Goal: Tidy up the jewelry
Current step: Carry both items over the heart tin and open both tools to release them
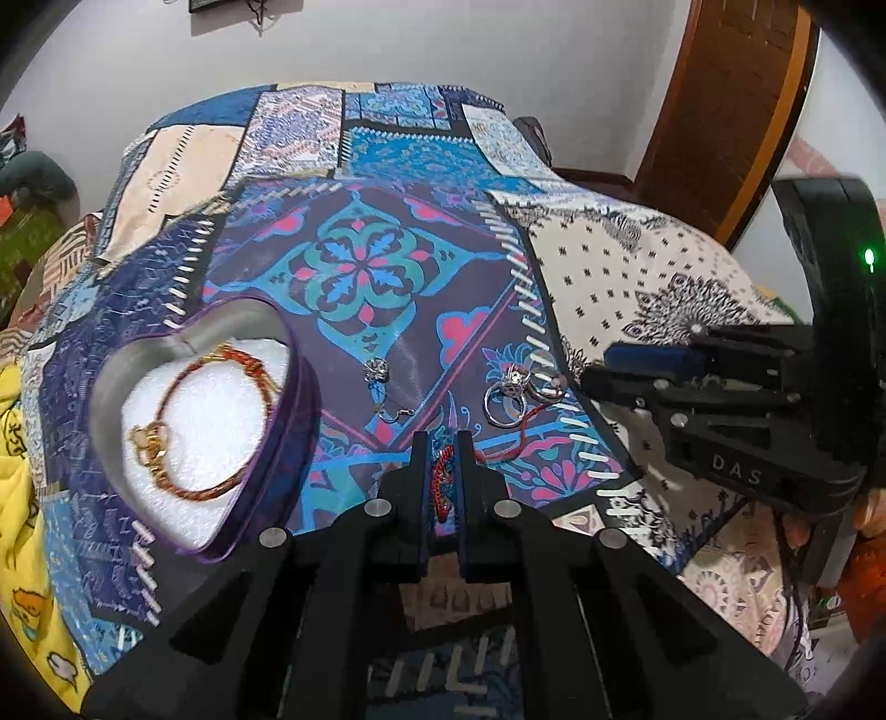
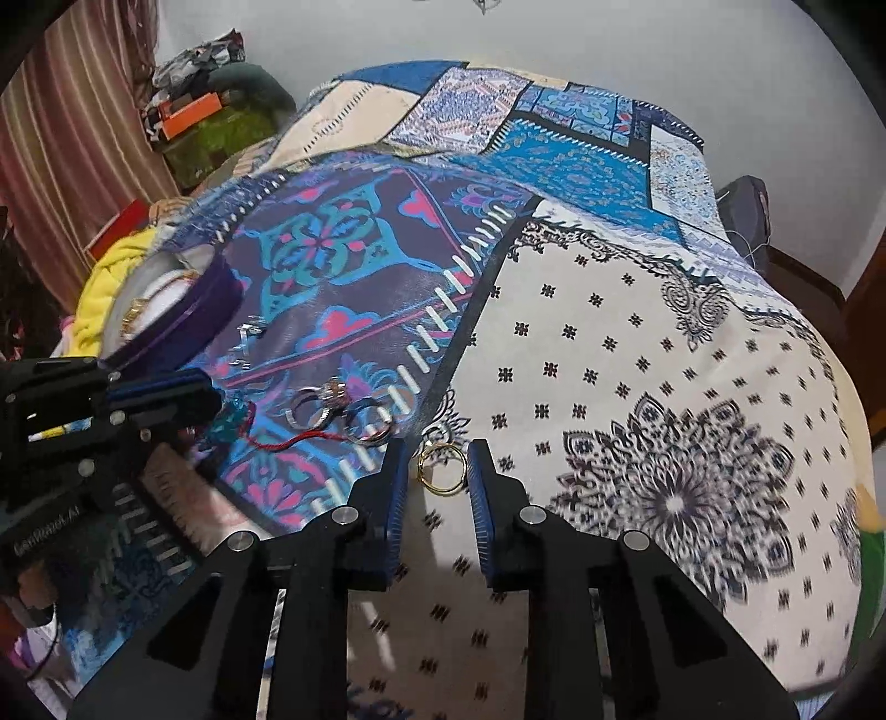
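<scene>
Right at my left tongs (image 1: 443, 471), the jaws are pinched nearly closed on a red beaded piece (image 1: 441, 487), whose red thread (image 1: 512, 437) trails out over the quilt (image 1: 360, 266) toward the silver rings (image 1: 515, 393). From the other camera the same tongs (image 2: 213, 401) show side-on, closed, with the thread (image 2: 288, 440) running from their tip.

My right tongs (image 2: 434, 471) stand open, holding nothing, with a gold ring (image 2: 441, 468) lying flat on the white patch of quilt (image 2: 609, 343) between the two pads and touching neither, as far as I can tell. In the left view those tongs (image 1: 595, 368) sit to the right of the silver rings; their gap cannot be judged there.

Just beyond the gold ring, on the purple-and-teal patch, lie the silver rings (image 2: 332, 412), bunched together, one with a stone on top. Further from them, toward the box, lies a small silver piece (image 1: 378, 370) with a hook (image 1: 396, 415) beside it; what they are is hard to say.

Beyond that, left of the rings, the purple heart box (image 1: 302, 387) sits open on the quilt, lined in white, with a red-and-gold bracelet (image 1: 194, 421) coiled inside. Behind everything is a pale wall (image 1: 443, 44).
</scene>
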The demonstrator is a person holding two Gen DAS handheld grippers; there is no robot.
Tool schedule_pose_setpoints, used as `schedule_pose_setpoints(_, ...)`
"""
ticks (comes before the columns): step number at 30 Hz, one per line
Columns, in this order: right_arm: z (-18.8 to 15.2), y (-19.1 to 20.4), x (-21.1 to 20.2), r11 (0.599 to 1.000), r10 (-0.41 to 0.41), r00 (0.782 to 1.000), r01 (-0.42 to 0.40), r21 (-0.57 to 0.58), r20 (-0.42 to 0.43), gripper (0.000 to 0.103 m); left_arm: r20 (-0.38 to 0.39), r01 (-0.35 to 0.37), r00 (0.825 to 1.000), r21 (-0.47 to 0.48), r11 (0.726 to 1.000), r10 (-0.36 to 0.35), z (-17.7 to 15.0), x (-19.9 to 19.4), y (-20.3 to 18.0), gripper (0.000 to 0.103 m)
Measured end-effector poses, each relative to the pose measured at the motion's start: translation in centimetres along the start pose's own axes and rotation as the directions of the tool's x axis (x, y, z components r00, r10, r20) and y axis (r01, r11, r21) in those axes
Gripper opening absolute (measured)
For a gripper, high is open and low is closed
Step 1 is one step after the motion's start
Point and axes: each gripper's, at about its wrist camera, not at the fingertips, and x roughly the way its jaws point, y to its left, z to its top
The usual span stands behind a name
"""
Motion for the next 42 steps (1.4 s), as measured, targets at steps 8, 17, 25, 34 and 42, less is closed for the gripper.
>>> schedule_pose_setpoints(8, 0.5, 1.2, -3.5, 1.000, -0.004, 0.997, 0.004, 0.003, 0.079, 0.020, 0.084, -0.012, 0.996, -0.010, 1.000, 0.013, 0.4, -4.3, 0.3, 0.006)
schedule_pose_setpoints(17, 2.6, 3.7, -5.9, 0.999, 0.051, 0.983, -0.049, -0.016, 0.179, 0.020, 0.190, -0.044, 0.980, -0.040, 0.998, 0.051, 1.6, -9.2, 1.7, 0.006)
schedule_pose_setpoints(25, 4.2, 6.6, -6.8, 0.995, 0.090, 0.967, -0.079, -0.055, 0.238, 0.020, 0.280, -0.075, 0.956, -0.071, 0.995, 0.092, 2.3, -13.4, 3.8, 0.006)
schedule_pose_setpoints(34, 5.8, 9.2, -6.0, 0.989, 0.140, 0.957, -0.120, -0.091, 0.253, 0.020, 0.344, -0.108, 0.930, -0.081, 0.991, 0.130, 3.5, -16.0, 5.8, 0.006)
schedule_pose_setpoints(42, 6.7, 10.8, -4.3, 0.981, 0.179, 0.956, -0.156, -0.114, 0.233, 0.020, 0.351, -0.118, 0.926, -0.083, 0.990, 0.140, 4.1, -15.4, 7.4, 0.006)
